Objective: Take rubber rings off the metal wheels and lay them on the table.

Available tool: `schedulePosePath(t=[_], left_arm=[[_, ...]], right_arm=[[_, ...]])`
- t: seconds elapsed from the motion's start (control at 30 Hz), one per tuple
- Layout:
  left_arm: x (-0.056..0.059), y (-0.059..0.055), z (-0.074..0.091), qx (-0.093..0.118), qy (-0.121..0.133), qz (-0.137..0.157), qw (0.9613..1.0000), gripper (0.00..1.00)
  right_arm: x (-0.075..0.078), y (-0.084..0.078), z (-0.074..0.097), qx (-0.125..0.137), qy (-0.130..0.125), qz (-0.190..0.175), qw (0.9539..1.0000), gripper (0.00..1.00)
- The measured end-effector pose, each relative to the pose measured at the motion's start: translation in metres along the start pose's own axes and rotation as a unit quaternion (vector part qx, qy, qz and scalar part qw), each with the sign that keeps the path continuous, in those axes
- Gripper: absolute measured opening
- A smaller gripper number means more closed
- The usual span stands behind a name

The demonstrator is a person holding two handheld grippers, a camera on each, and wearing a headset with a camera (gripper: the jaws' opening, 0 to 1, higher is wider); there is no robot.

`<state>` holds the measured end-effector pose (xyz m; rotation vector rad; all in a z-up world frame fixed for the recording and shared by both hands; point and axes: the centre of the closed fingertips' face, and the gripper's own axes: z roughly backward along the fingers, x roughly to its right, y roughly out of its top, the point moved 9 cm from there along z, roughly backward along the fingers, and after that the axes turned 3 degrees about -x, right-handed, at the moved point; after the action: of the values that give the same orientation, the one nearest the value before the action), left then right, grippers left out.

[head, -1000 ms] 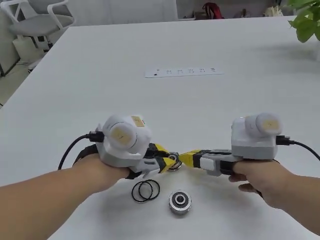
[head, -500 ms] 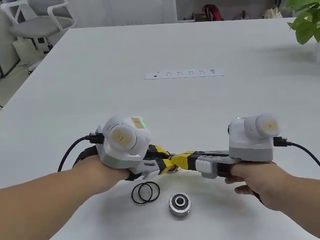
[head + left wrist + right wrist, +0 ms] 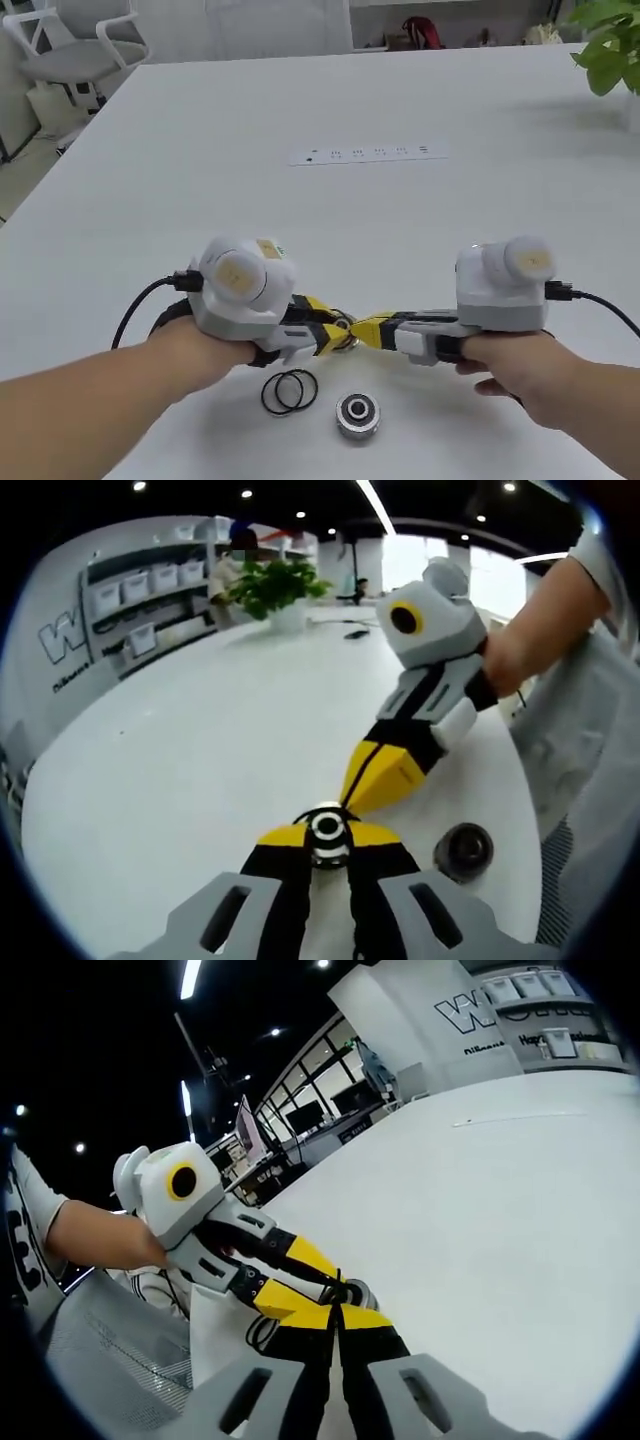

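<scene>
One broad white table [image 3: 420,230] lies under everything I am working over. On the far wall, large grey lettering [image 3: 468,1008] starts with a "W"; the rest and the small line beneath are too blurred for me to read. A flat white power strip [image 3: 367,153] lies well up the tabletop.

My left gripper [image 3: 327,842] has its yellow-tipped jaws clamped on a small silver metal wheel with a dark band round it [image 3: 328,825], held just above the table. My right gripper [image 3: 322,1318] has its jaws drawn together, tips against that wheel; I cannot tell whether they pinch a ring.

Nearer me, a second silver metal wheel with a dark centre [image 3: 357,412] lies flat on the table. Just beside it, two thin black rubber rings [image 3: 290,390] lie overlapping.
</scene>
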<state>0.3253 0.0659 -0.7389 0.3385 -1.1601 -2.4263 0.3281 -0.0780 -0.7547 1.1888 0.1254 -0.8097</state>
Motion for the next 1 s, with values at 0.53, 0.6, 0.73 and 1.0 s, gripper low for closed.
schedulePosePath(t=[0.53,0.6,0.73,1.0], left_arm=[[0.004,0.003,0.032,0.033,-0.034,-0.019,0.9987,0.29],[0.005,0.005,0.038,0.05,-0.044,-0.012,0.9977,0.32],[0.006,0.008,0.048,0.065,-0.045,-0.011,0.9968,0.38],[0.011,0.006,0.072,0.088,-0.046,-0.009,0.995,0.49]], right_arm=[[-0.005,0.008,0.005,0.012,0.013,-0.002,0.9998,0.0],[-0.006,0.01,0.005,0.016,0.018,-0.007,0.9997,0.0],[-0.012,0.014,0.006,0.021,0.025,-0.008,0.9994,0.0],[-0.027,0.018,0.008,0.028,0.042,-0.009,0.9987,0.0]])
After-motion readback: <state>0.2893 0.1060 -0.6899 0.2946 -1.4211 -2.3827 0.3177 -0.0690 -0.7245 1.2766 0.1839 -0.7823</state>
